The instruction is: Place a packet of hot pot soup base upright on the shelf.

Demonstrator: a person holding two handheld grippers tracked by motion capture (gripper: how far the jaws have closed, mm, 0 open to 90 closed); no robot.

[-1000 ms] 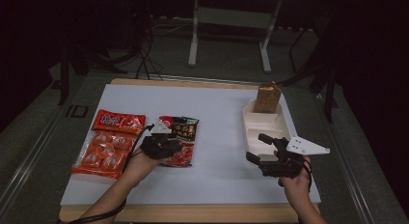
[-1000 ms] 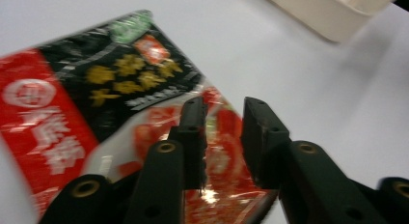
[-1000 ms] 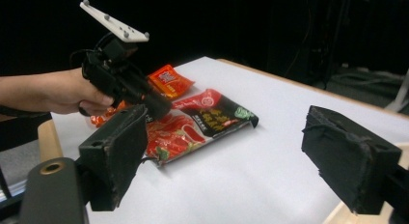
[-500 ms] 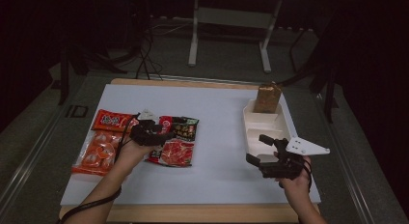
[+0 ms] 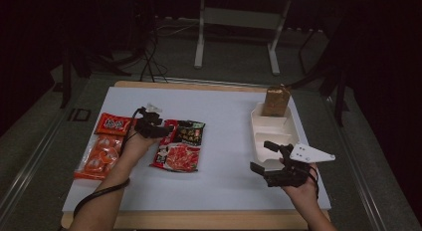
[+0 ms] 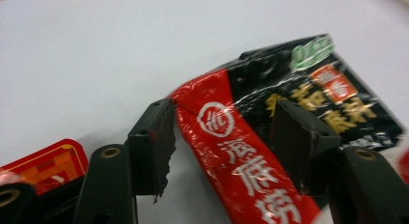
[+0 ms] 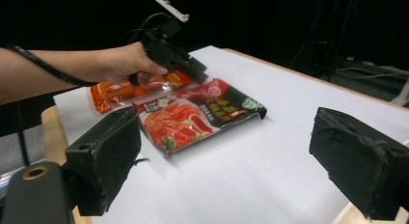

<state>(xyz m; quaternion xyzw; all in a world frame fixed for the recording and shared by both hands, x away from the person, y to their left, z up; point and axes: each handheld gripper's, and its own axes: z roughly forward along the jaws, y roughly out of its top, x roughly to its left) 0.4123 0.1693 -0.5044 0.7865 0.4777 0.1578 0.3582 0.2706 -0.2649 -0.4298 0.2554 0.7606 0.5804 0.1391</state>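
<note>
Shifted leftward, left hand-held gripper (image 5: 155, 125) straddles red-black packet's (image 5: 180, 145) corner, jaws just parted

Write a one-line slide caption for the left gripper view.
Left gripper with open jaws straddling the red edge of a red-and-black snack packet on the white table.

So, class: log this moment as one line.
left tongs: just opened, straddling red-black packet corner | right tongs: open, empty | tray: beside right hand
</note>
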